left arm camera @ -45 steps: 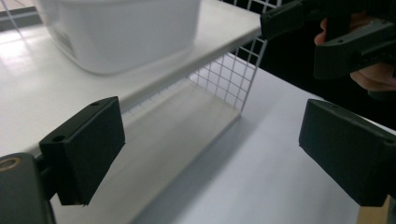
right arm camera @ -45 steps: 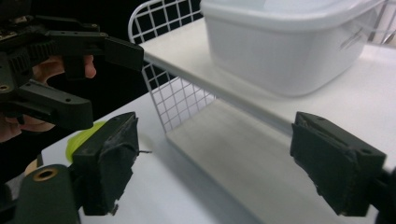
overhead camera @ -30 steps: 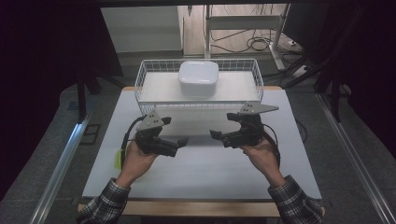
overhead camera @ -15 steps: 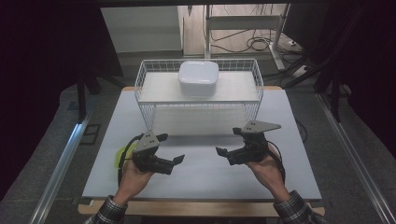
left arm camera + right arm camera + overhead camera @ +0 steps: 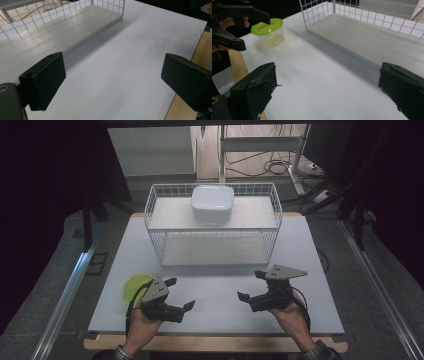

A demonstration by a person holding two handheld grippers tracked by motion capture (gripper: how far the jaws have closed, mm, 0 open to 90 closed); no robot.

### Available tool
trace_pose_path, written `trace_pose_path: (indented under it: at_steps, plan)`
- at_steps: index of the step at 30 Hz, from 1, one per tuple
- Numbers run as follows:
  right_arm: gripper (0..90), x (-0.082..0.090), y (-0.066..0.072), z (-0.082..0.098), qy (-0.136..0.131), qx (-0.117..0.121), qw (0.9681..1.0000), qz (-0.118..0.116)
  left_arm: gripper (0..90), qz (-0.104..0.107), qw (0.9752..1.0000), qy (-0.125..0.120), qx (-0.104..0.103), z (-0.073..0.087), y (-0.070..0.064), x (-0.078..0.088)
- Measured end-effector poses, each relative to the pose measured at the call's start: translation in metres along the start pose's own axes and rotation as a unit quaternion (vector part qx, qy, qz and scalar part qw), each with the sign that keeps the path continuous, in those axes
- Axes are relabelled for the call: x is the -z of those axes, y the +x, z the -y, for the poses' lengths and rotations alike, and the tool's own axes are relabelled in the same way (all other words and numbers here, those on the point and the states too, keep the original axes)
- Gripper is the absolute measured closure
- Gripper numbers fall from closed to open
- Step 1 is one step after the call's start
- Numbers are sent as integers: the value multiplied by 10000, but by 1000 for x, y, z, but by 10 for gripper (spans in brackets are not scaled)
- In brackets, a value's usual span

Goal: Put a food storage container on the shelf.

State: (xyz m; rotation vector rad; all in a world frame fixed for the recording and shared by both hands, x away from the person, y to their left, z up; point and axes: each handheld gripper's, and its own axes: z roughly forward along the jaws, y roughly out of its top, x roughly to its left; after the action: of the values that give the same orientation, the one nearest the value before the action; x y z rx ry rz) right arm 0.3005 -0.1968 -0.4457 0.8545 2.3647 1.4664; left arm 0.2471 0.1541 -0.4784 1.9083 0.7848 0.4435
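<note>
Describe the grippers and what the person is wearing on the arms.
Both handheld grippers are black with two blocky black jaws. The left gripper and right gripper each carry a grey three-cornered plate on top, and a dark cable trails back from each. Plaid sleeve cuffs show at both wrists, as at the right sleeve. No markings are legible.

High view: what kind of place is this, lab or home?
Likely a lab or test workspace, not a home: a white table on a wooden base, dark curtains around it, loose cables on the floor behind, and a metal rack leg.
</note>
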Motion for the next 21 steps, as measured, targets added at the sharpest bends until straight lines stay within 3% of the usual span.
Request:
trace_pose_path:
  at_steps: [8,21]
  plan:
    - [0,-5,0,19,185,19,9998,76,48,-108,9998,157,-92,16,-7,-1]
    - [0,-7,7,40,502,287,9982,133,33,-173,9989,378,-225,35,-15,-1]
